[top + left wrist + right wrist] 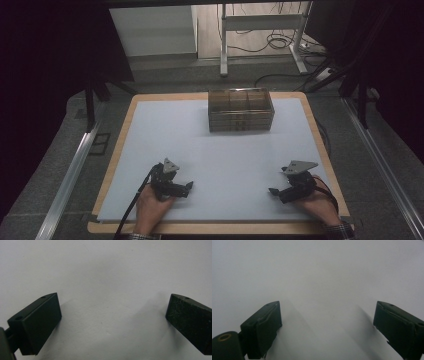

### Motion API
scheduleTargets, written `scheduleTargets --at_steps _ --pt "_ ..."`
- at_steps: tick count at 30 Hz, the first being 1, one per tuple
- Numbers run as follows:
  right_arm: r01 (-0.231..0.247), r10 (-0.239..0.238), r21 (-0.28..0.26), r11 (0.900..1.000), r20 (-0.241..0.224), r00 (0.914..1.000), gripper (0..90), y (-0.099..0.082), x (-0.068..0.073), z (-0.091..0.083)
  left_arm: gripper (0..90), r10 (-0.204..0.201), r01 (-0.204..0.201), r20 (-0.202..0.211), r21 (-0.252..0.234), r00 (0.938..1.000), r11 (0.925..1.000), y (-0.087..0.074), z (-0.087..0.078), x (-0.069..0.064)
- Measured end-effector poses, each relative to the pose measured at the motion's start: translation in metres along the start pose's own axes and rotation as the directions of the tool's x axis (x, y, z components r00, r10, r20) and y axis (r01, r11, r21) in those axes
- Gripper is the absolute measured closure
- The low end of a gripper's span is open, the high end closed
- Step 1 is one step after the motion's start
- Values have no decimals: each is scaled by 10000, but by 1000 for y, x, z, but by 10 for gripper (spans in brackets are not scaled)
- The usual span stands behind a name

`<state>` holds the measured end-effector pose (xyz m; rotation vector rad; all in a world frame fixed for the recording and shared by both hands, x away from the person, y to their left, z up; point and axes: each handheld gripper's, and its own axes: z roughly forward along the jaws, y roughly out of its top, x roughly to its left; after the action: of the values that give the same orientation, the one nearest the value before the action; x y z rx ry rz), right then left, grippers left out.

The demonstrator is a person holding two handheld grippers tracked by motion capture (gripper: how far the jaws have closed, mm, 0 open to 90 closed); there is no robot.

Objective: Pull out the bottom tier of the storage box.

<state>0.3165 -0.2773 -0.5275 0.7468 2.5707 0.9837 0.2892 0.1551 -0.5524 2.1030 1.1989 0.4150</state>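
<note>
A clear plastic box [241, 110] with several compartments stands at the far middle of the white mat [215, 150]. My left gripper [189, 188] rests low on the mat near its front left, held by a hand, and points right. Its jaws stand wide apart in the left gripper view [113, 307] with bare mat between them. Near the front right, my right gripper [272, 190] lies on the mat and points left. In the right gripper view [328, 315] its jaws are also wide apart and hold nothing. Both grippers are far from the box.
The mat covers a wooden tabletop [112, 165] whose edge shows around it. Metal rails [70, 175] run along both sides of the table. Behind it stand a white desk frame [262, 22] and loose cables [280, 42] on the floor.
</note>
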Motion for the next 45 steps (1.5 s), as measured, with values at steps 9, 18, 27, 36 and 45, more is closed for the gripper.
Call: scheduleTargets --at_steps 9,18,27,36,45 --pt "556 -558 89 9984 202 9982 174 9 0 -1 0 2 -2 3 3 10000 10000 0 0 0" --pt "1128 -1133 162 9935 380 9928 272 23 -1 4 0 -2 2 1 4 10000 10000 0 0 0" --pt "1542 -1542 56 9880 705 9855 312 34 0 10 0 -5 5 2 5 10000 10000 0 0 0" --pt "2382 -2397 272 9708 1348 9614 324 46 -2 22 0 -4 4 2 6 10000 10000 0 0 0" --pt "3017 -3071 574 9517 1807 9344 339 57 -1 33 0 -4 4 2 8 10000 10000 0 0 0"
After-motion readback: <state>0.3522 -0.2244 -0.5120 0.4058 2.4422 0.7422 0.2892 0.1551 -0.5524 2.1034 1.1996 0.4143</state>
